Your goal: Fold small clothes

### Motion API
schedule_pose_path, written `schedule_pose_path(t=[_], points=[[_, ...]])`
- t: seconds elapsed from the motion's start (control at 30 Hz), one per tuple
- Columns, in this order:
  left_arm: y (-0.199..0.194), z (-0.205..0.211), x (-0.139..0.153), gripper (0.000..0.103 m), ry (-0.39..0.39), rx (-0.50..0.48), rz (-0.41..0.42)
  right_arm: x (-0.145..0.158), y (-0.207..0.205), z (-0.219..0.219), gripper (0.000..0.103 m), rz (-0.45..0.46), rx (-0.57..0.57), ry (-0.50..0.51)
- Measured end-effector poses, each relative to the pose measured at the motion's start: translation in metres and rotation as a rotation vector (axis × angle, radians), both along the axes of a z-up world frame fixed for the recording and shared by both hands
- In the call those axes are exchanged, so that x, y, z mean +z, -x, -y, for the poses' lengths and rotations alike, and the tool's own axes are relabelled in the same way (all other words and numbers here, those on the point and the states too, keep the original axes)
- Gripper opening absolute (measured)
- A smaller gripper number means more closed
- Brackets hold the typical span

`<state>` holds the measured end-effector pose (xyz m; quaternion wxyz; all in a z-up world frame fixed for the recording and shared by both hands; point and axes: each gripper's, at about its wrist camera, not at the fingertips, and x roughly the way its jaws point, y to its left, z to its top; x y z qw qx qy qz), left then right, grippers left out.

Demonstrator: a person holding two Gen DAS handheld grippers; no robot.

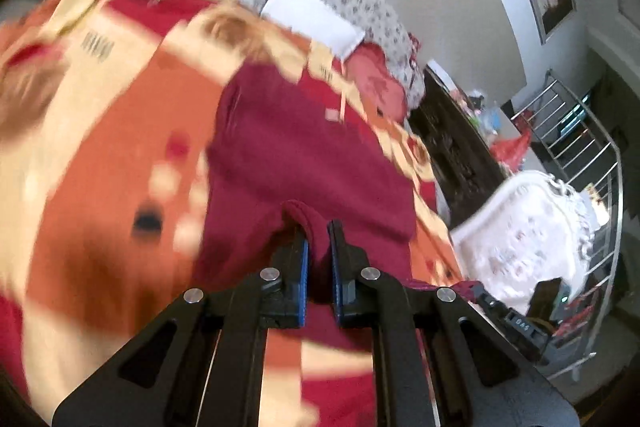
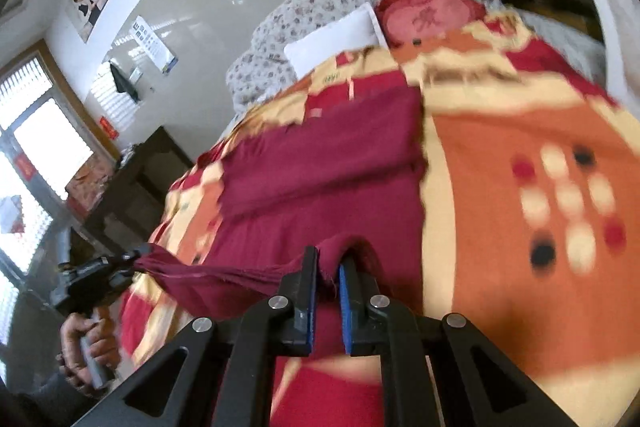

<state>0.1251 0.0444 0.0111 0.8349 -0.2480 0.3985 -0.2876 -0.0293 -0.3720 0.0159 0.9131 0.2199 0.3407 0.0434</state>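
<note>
Two grippers are each pinched tight on the near edge of one dark red garment [image 2: 320, 167]: the left gripper [image 1: 318, 239] at lower centre of its view, the right gripper [image 2: 329, 267] at lower centre of its own, with the rest of the cloth lying on the patterned bedspread [image 2: 500, 131]. A crease crosses the garment mid-frame, so one fold may be done; the current fold appears unfinished. Motion blur smears the bedspread, and the garment's type and its part below the jaws cannot be made out.
</note>
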Motion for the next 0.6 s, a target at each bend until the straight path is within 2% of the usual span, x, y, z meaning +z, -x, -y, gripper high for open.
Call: schedule_pose_path(t=[0.13,0.23,0.3,0.53,0.6], points=[[-0.069,0.024,0.01,0.008,-0.045,0.017,0.005,0.007,-0.081,0.015,0.009,-0.013,-0.035,0.045],[-0.121,0.042,0.007,0.008,-0.085,0.01,-0.021,0.015,-0.131,0.023,0.009,-0.019,-0.062,0.123],[-0.152,0.054,0.006,0.008,-0.147,0.027,-0.007,0.018,-0.154,0.029,0.009,-0.027,-0.073,0.133],[-0.198,0.084,-0.011,0.008,-0.249,0.026,-0.002,0.013,-0.216,0.037,0.009,-0.069,-0.095,0.203],[-0.205,0.09,-0.018,0.01,-0.273,0.013,-0.023,0.004,-0.227,0.044,0.009,-0.091,-0.106,0.166]])
